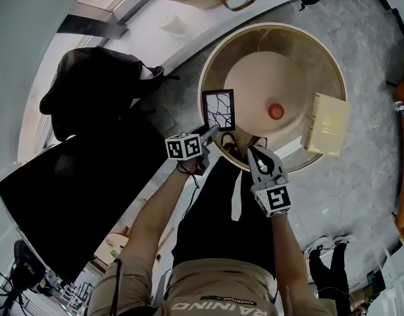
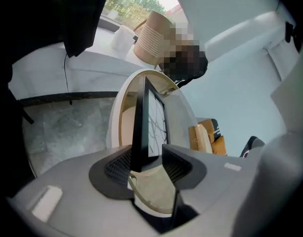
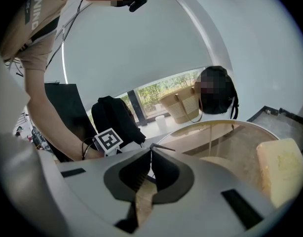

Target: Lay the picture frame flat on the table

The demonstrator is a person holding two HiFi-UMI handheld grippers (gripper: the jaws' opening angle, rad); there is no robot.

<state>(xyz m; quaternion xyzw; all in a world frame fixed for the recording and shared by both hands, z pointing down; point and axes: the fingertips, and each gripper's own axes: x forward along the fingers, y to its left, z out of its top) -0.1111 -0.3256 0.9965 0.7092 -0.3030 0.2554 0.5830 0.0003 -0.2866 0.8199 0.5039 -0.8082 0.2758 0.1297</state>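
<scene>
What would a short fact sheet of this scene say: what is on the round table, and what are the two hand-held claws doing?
Table: round table, wooden rim
Frame: black picture frame, upright near the table's near edge, not yet flat
Left gripper: left gripper, jaws apart, frame between them
Right gripper: right gripper, jaws together, empty
Also there: small red object at the centre; cream book at the right rim
</scene>
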